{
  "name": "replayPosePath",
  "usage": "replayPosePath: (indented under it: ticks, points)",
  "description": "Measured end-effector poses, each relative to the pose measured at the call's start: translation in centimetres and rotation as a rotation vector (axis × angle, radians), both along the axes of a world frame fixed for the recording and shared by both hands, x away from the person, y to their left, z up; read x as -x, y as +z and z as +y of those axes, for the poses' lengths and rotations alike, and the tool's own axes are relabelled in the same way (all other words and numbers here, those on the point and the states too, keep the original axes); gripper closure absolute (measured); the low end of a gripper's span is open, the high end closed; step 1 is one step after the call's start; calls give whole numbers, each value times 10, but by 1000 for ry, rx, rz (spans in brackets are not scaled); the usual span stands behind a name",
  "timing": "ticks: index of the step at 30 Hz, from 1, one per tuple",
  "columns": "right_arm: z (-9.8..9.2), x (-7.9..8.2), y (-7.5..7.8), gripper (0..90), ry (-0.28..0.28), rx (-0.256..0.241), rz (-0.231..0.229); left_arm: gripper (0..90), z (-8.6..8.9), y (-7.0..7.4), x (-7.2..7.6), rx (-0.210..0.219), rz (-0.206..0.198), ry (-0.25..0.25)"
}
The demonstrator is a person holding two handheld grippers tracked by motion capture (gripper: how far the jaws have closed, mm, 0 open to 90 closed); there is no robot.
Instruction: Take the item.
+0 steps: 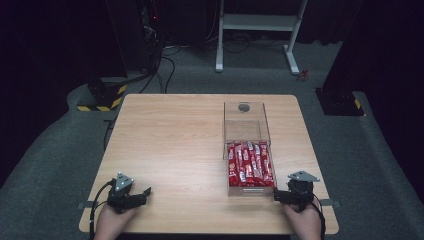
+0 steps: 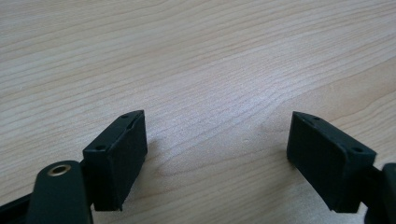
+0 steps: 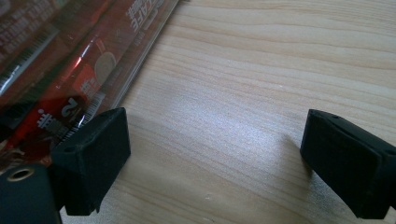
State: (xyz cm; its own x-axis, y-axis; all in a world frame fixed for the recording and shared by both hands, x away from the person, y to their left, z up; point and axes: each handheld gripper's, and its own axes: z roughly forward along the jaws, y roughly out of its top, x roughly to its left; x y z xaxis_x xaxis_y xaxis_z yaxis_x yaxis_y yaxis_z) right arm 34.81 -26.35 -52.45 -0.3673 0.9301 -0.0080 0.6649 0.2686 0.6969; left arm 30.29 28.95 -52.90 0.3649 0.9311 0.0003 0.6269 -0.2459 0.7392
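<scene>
We rest both grippers on the wooden table (image 1: 175,130), jaws spread wide and holding nothing. A clear box (image 1: 247,150) of red snack packets (image 1: 250,164) sits just beside our right gripper (image 1: 296,196); our left gripper (image 1: 131,196) lies well apart from the box. The work looks not yet started; next, we judge, a reach into the box.

Printing on the red packets (image 3: 70,70) is way too blurry to read up close, and the clear box (image 1: 247,150) gets cropped there. From above, wrappers are too tiny to read.

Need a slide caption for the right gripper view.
Open right hand-held gripper beside clear plastic box of red snack packets.
</scene>
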Motion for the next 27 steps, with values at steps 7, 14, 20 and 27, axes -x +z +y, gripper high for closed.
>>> replayPosePath:
  ticks: [7, 14, 20, 27]
  points:
    - [0, -1, 0, 83, -2, 0, -5, 204, 0, 0, 0, 0, 0, 1]
    - [0, -1, 0, 83, -2, 0, -5, 204, 0, 0, 0, 2, 2, 6]
    - [0, -1, 0, 84, -2, 0, -5, 199, 0, 0, -1, 1, 4, 13]
    - [0, -1, 0, 91, -5, 0, -4, 174, -2, 0, -2, -6, 13, 8]
